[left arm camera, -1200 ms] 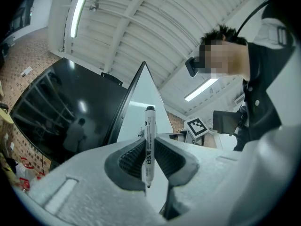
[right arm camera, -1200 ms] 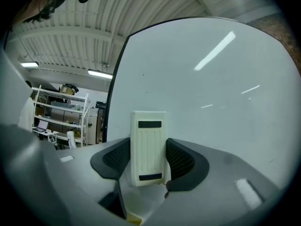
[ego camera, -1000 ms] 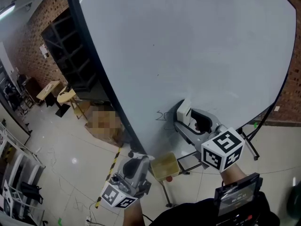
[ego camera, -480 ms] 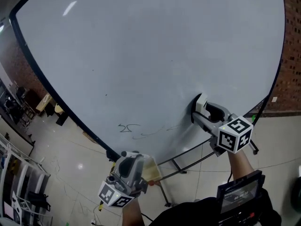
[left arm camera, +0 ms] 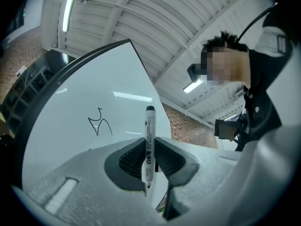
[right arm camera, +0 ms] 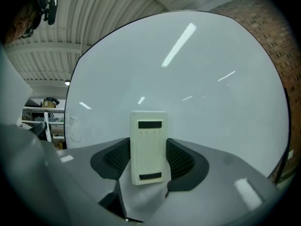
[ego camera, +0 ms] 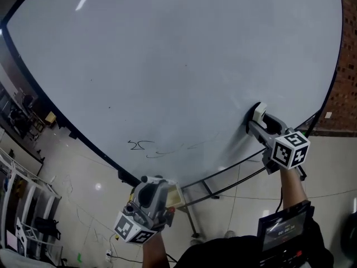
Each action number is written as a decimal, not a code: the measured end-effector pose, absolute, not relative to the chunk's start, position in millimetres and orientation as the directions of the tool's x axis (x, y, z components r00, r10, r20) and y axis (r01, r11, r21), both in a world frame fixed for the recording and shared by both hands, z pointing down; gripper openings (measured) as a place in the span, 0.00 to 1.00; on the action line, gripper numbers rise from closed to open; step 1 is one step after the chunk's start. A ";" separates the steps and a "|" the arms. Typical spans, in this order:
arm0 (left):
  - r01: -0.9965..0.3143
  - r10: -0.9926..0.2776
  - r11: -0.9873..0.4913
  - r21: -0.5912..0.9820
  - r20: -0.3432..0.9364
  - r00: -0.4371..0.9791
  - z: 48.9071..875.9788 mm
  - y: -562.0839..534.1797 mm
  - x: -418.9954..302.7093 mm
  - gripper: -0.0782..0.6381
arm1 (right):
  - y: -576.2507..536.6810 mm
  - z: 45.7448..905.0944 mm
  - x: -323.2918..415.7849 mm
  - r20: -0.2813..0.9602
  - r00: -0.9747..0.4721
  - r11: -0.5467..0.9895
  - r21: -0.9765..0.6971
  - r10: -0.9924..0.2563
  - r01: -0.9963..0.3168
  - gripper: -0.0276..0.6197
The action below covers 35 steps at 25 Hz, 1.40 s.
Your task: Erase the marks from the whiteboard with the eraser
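1. the whiteboard (ego camera: 184,54) fills most of the head view; its black frame curves along the 7 to 5 o'clock edge.
2. the marks (ego camera: 139,145) sit near the board's lower edge at about 7 o'clock: a small zigzag scribble, with fainter strokes (ego camera: 178,148) trailing from it toward 3 o'clock.
3. the right gripper (ego camera: 257,120) is at 4 o'clock of the head view, its jaws narrowed onto the eraser (right arm camera: 149,145), a cream rectangular block standing upright between them.
4. in the head view the eraser's far end appears to meet the board surface at about 4 o'clock, close to the frame; contact cannot be confirmed from the right gripper view.
5. the eraser is well apart from the marks, with clean board between them.
6. the left gripper (left arm camera: 150,160) is at 7 o'clock of the head view, below the board's lower edge and off the surface.
7. its jaws are closed narrow on a white whiteboard marker (left arm camera: 149,140), held upright with the black cap end toward 12 o'clock.
8. in the left gripper view the zigzag scribble shows on the board at 10 o'clock of the marker.
9. the board's stand legs (ego camera: 223,177) run beneath the frame at 5 o'clock; a brick wall (ego camera: 348,66) stands at 3 o'clock.
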State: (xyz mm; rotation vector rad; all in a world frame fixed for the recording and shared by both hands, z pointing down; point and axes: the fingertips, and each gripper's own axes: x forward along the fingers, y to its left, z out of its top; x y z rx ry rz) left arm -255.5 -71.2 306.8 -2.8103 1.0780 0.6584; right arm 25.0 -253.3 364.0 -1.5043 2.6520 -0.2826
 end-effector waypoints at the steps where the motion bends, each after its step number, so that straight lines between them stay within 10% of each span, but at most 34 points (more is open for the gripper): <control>1: -0.653 -0.626 -0.752 0.092 -0.410 0.664 306.4 -70.9 -257.5 0.19 | -254.8 366.3 29.0 0.018 -0.502 0.488 -0.205 -0.865 -0.848 0.41; 12: -0.615 -0.588 -0.784 0.079 -0.408 0.698 317.4 -64.2 -314.9 0.19 | -241.8 385.0 -20.8 0.016 -0.378 0.367 -0.201 -0.926 -0.908 0.41; 25: -0.493 -0.472 -0.868 0.063 -0.416 0.777 323.4 -59.4 -369.1 0.19 | -185.7 405.6 -205.3 0.035 -0.577 0.571 -0.107 -0.816 -0.814 0.41; 35: -0.497 -0.472 -0.866 0.054 -0.416 0.777 314.0 -64.5 -356.2 0.19 | -197.6 414.1 -163.2 0.031 -0.596 0.590 -0.099 -0.803 -0.801 0.41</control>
